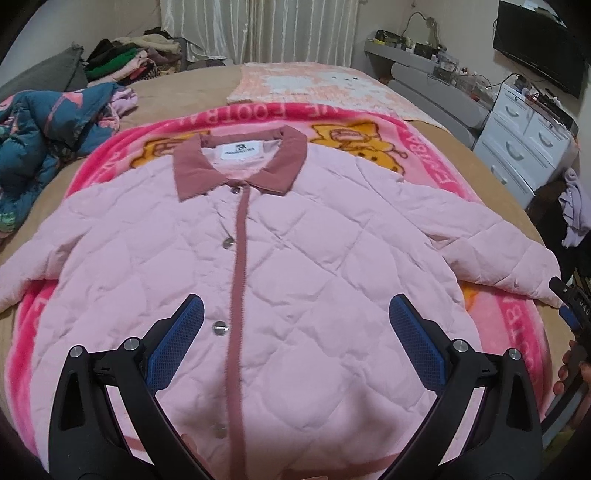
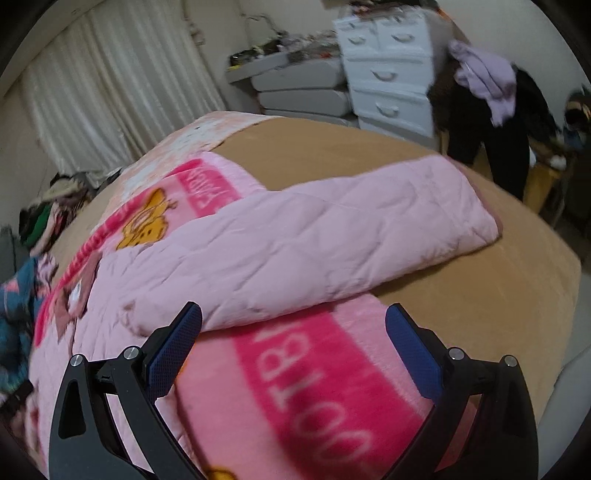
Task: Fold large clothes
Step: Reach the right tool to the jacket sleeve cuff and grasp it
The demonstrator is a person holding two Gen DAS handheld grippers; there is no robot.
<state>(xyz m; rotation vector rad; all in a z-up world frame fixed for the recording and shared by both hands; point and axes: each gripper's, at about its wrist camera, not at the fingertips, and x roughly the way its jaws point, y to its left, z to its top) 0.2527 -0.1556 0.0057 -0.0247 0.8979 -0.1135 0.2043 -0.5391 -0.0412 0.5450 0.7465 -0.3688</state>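
A wide bed (image 1: 207, 79) in a tan cover fills both views, its bare cloth running free to the rounded right edge (image 2: 517, 295) and to the far end by the curtain (image 1: 258, 29). On it lies a plush pink blanket (image 1: 517, 332) with a hot-pink lettered border and orange cartoon bears; a paler pink patterned cover (image 1: 314, 83) lies beyond it. The jacket (image 1: 295, 258), pale pink and quilted in diamond stitching, lies flat and face up on the blanket, buttoned, with a dusty-rose collar (image 1: 240, 162), a rose placket strip down the middle and metal snaps. Both sleeves are spread outward; the right sleeve (image 2: 332, 236) reaches past the blanket's edge onto the bare tan cover, its cuff near the bed's side. A crumpled blue-and-pink garment (image 1: 40, 147) sits at the left edge, and a heap of clothes (image 1: 129, 59) lies at the far left corner. White drawers (image 1: 524, 140) stand just off the right side.

The left gripper (image 1: 295, 332) hovers over the jacket's lower front, its blue mesh-textured pads (image 1: 177, 339) spread wide, holding nothing. The right gripper (image 2: 293, 339) is likewise wide apart and empty, above the blanket border just below the sleeve
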